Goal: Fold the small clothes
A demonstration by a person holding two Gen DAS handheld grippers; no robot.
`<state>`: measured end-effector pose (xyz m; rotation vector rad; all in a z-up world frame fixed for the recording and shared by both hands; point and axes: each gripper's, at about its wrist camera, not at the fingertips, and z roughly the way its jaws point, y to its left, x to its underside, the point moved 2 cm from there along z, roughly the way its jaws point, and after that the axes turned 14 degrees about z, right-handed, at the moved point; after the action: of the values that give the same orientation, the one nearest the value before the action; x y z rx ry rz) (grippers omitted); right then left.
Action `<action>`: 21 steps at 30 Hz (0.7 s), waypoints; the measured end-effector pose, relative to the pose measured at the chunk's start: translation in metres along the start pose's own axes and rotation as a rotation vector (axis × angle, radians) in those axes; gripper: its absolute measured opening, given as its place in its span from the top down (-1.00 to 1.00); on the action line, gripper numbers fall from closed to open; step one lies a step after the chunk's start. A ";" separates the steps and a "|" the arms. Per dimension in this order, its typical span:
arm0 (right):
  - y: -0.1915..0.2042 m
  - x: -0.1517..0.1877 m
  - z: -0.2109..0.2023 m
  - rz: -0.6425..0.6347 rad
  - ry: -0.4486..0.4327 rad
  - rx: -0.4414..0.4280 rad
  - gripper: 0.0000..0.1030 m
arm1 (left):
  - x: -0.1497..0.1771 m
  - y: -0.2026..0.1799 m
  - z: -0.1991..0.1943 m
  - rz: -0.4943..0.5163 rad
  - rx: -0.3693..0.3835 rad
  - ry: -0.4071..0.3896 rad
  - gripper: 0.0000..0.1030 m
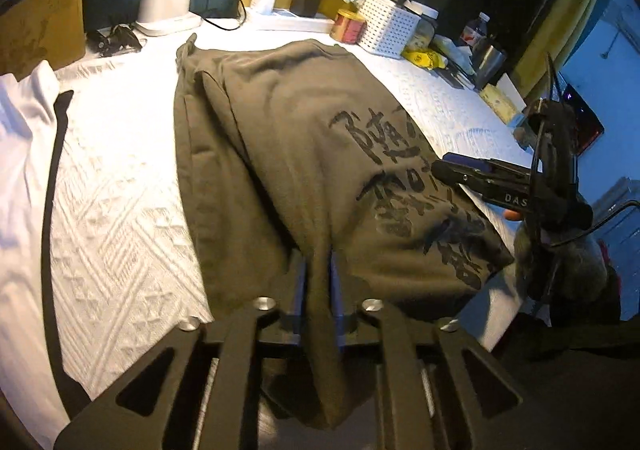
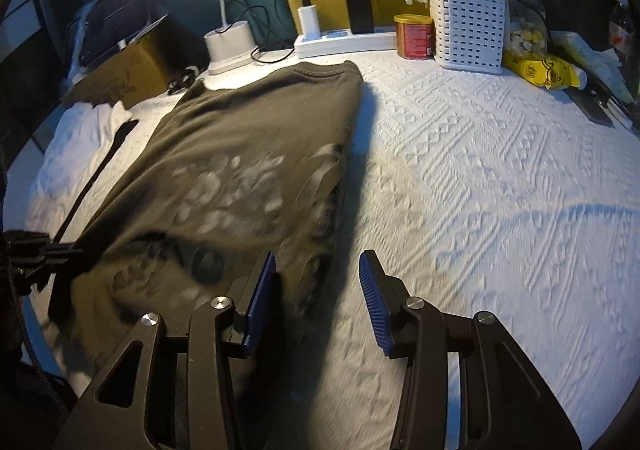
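We see an olive-green shirt (image 1: 304, 138) lying folded lengthwise on a white textured cover (image 2: 500, 178) that is spread over the desk, its black printed characters (image 1: 404, 178) facing up near the end closest to us. In the left wrist view, the left hand-held gripper (image 1: 319, 282) has a raised ridge of the shirt's near edge pinched between its narrow-set jaws, the fabric running straight down between the blue pads (image 1: 335, 290) and bunching below them. In the right wrist view, the right hand-held gripper (image 2: 318, 302) stands with its jaws moderately apart and nothing between them; its left pad sits just at the shirt's right edge, and its right pad hangs over bare cover. From the left wrist camera we also catch that right hand-held gripper (image 1: 440, 166) from the side, its tips over the print near the shirt's right edge. To the left of the shirt lies a white garment (image 1: 24, 138) with a dark strip along it. Along the far edge of the desk we see a white lamp base (image 2: 230, 44), a power strip (image 2: 344, 42) with a white charger (image 2: 308, 20) and a black one plugged in, a red can (image 2: 414, 36), a white perforated basket (image 2: 466, 32) and a yellow packet (image 2: 540, 70). A cardboard box (image 2: 124, 66) stands at the far left.
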<state>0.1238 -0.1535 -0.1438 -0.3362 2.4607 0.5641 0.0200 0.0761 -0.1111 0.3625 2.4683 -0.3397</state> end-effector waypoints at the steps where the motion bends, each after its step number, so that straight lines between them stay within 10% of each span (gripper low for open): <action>1: 0.002 0.006 -0.003 -0.003 0.002 -0.002 0.07 | 0.002 -0.002 0.000 -0.001 0.008 -0.002 0.26; 2: 0.003 0.009 -0.005 -0.009 0.006 -0.004 0.06 | 0.005 -0.004 -0.001 -0.007 0.020 -0.005 0.01; 7: 0.012 0.030 -0.015 -0.051 0.014 0.002 -0.03 | 0.020 -0.018 0.001 0.029 0.076 0.033 -0.01; 11: 0.015 0.043 -0.020 -0.069 0.011 0.007 -0.04 | 0.028 -0.024 -0.002 0.093 0.050 0.045 0.86; 21: 0.021 0.068 -0.034 -0.087 -0.012 0.013 -0.08 | 0.038 -0.016 -0.013 0.093 0.039 0.064 0.92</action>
<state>0.0453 -0.1578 -0.1529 -0.4317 2.4244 0.5116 -0.0219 0.0718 -0.1220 0.5107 2.5002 -0.3428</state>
